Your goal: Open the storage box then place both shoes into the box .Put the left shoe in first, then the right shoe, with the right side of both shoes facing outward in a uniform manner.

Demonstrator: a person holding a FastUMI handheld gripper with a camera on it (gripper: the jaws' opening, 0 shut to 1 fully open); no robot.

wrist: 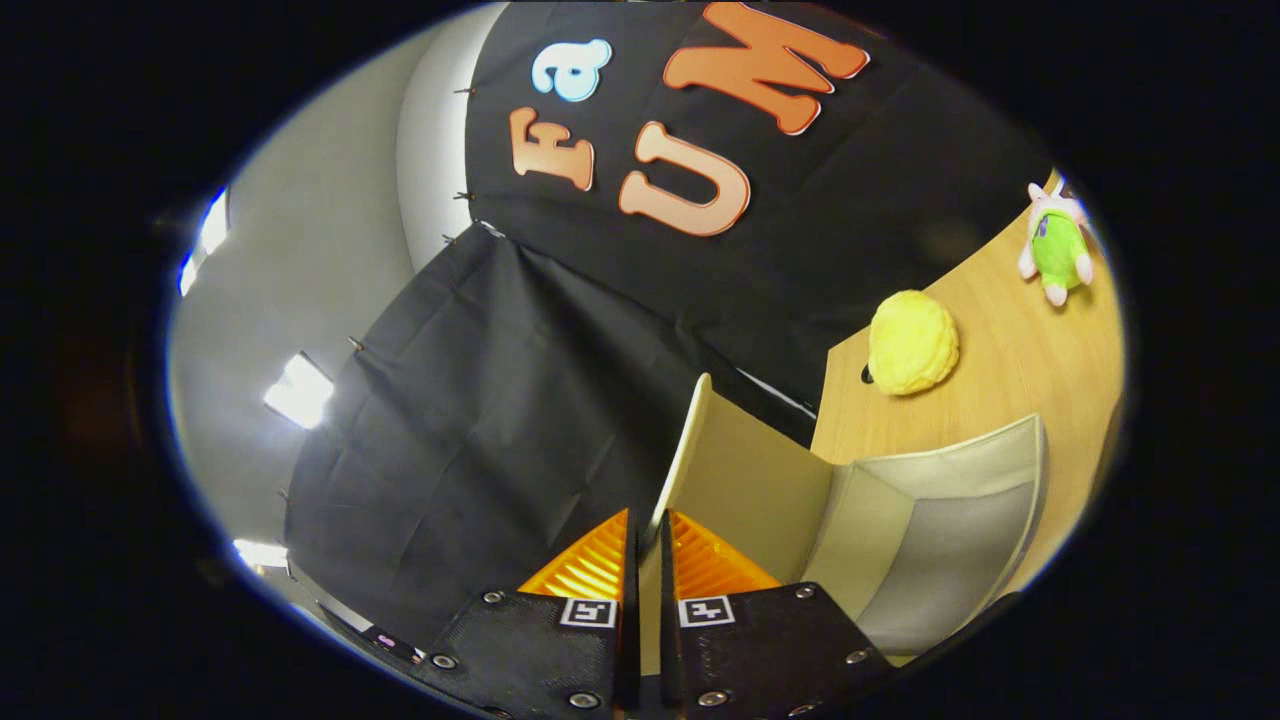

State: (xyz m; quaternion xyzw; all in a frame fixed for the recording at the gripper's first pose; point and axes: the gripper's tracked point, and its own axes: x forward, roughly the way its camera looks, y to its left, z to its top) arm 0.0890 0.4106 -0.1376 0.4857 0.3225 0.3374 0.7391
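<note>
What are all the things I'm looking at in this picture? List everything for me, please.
storage box: one, cream outside and grey inside, on the table just ahead of the fingers, standing open.
box lid: one, cream, raised on edge, its thin edge running down between the fingers.
table: one, light wood, under and beyond the box.
yellow plush toy: one, yellow, round, on the table beyond the box.
green plush toy: one, green with pale pink limbs, on the table farther off than the yellow one.
black cloth: the booth's wall, behind the table.
ceiling lights: several, white, bright, beyond the cloth.
gripper: one, fingers nearly together, clamped on the lid's edge.
</note>
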